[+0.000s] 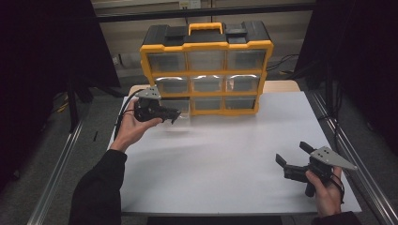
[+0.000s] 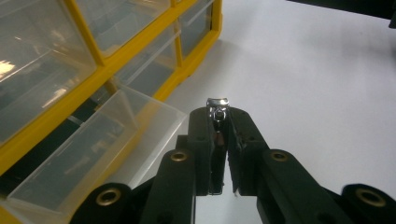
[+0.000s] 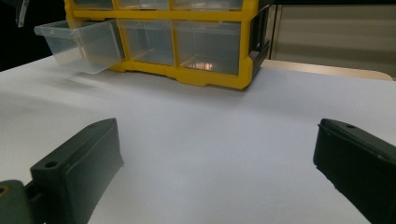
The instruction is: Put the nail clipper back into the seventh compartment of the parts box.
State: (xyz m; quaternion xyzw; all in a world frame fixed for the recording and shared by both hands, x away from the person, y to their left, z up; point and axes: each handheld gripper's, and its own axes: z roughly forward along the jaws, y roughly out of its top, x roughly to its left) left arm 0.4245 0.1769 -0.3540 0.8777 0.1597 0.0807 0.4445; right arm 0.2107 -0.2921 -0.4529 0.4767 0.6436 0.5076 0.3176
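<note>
A yellow-framed organizer [image 1: 206, 47] with clear drawers stands at the back of the white table [image 1: 216, 159]. Its bottom-left drawer [image 1: 180, 107] is pulled out; the left gripper view looks down into this clear drawer [image 2: 107, 144], which seems to hold nothing. My left gripper [image 1: 174, 116] hovers just in front of that drawer, held in a hand. Its jaws are shut on a small shiny metal piece [image 2: 218, 105] that sticks out past the left gripper's [image 2: 218, 116] tips. My right gripper [image 1: 293, 153] rests near the front right, open, with nothing between its jaws.
The organizer [image 3: 210, 79] has a black top with a yellow handle [image 1: 205, 27]. The open drawer [image 3: 79, 44] juts over the table at the left. Metal rails [image 1: 347, 150] run along both table sides. Dark curtains surround the area.
</note>
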